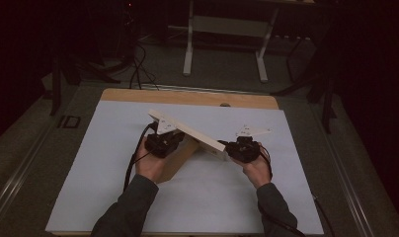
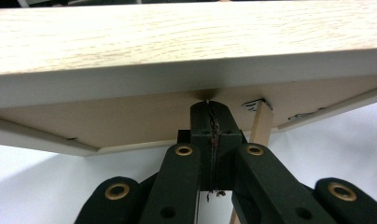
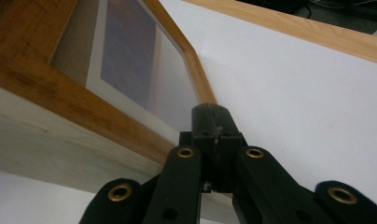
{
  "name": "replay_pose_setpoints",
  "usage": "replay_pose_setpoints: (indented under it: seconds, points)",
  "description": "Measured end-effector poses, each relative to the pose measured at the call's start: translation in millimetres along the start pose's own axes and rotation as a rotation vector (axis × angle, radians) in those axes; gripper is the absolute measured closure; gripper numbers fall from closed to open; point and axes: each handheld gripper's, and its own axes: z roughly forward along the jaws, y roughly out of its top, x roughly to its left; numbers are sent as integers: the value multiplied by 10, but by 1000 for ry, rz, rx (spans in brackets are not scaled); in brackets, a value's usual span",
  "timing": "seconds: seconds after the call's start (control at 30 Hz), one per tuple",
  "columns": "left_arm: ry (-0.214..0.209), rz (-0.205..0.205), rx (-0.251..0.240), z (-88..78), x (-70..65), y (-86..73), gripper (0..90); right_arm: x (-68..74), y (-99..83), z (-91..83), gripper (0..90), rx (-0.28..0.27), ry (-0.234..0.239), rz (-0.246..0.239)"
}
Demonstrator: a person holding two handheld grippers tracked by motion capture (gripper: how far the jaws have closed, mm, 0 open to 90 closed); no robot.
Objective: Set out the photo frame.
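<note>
The wooden picture frame (image 1: 187,129) stood tilted on the white sheet (image 1: 113,187) that covered the table (image 1: 187,97), near the middle of it, one long edge up and the glazed face turned toward the right gripper (image 1: 243,148). It looked as though the person was steadying it from both sides so it would not fall flat.

The left gripper (image 1: 164,141) sat behind the frame, its jaws pinched together with nothing between them, the tips pushed up against the backing board just beneath the pale top edge. In the left gripper view the closed tips (image 2: 210,109) met the board beside the thin wooden stand leg (image 2: 261,126) (probably the part meant to be swung out, though I couldn't be sure).

The right gripper was likewise clenched on nothing. Seen along its own jaws, the tips (image 3: 211,114) lay close against the frame's lower corner, by the glass (image 3: 130,60); whether they truly touched it I couldn't tell. Pressing with shut jaws, not gripping, seemed the point: two blunt props bracing the frame.
</note>
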Motion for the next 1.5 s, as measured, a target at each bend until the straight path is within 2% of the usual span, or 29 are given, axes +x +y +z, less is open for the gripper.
replay_pose_setpoints:
  seconds: [0.37, 1.5]
  points:
    - [-15, -15, -11, -27, -43, 16, 900, 22, -1, 4, 900, 4, 7, -4]
    - [-28, -46, -12, 24, 73, 52, 900, 182, -2, 42, 900, 27, 45, -52]
